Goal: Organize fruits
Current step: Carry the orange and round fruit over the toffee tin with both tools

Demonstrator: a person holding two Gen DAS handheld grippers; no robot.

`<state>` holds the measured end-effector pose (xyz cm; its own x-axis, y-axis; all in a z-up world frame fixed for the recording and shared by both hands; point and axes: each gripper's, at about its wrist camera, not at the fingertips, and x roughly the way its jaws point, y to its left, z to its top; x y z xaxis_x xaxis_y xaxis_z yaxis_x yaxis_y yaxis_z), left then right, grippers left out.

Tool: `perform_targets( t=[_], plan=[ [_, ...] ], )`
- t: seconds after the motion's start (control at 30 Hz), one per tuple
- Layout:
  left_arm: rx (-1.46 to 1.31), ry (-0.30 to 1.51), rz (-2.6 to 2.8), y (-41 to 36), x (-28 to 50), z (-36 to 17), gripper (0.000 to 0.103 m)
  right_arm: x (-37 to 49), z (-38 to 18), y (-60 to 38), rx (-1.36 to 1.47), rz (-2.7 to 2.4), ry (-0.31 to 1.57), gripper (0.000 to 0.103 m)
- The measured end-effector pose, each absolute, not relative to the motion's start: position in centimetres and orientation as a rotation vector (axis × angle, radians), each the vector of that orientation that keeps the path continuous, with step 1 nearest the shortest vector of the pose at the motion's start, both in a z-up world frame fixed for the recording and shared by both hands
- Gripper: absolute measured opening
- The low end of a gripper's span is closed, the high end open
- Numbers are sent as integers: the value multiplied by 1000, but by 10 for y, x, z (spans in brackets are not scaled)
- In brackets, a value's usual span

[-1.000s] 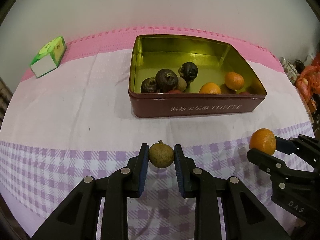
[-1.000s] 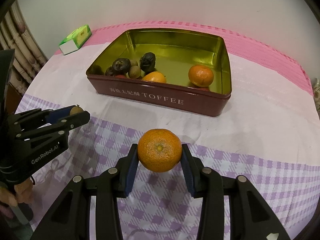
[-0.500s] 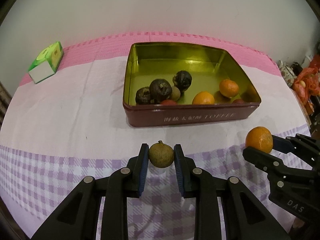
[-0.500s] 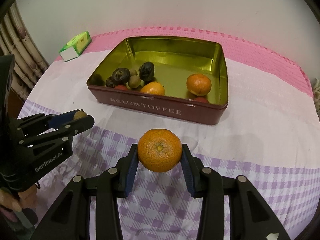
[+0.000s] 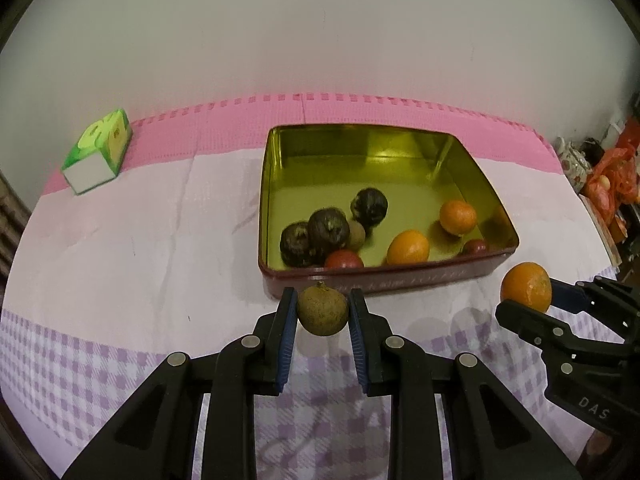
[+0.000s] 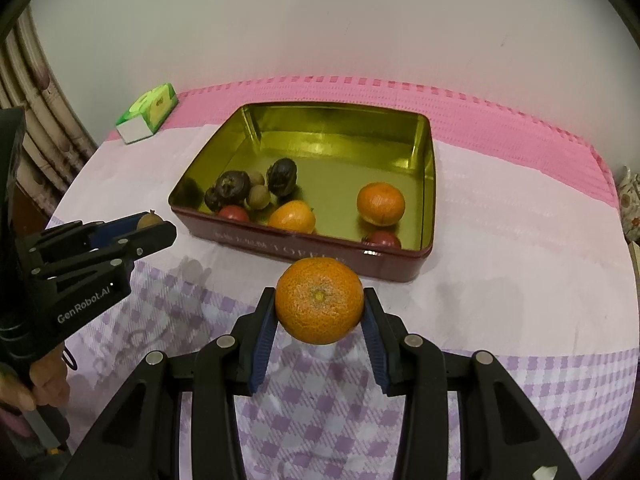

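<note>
left hand-held gripper (image 5: 322,312) clamps brown fruit (image 5: 322,309) | right hand-held gripper (image 6: 319,307) clamps orange (image 6: 319,301) | tin (image 6: 424,184) straight ahead of both, nearer corners: left-front, right-front

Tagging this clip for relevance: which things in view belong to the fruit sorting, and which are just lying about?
Part of the job:
- left gripper, shut on the brown fruit
- right gripper, shut on the mandarin
- toffee tin, already holding dark, orange and red fruit

Lying about:
- green carton
- checked tablecloth
- clutter at far right
</note>
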<state>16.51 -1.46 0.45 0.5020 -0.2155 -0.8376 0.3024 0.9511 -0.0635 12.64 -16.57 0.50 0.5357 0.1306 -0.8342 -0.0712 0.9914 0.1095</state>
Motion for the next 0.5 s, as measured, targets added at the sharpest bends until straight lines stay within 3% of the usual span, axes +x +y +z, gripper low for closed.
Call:
perform_targets(
  t=[0.5],
  plan=[
    [92, 973, -311, -21, 196, 19, 26, 152, 25, -175, 47, 104, 937, 38]
  ],
)
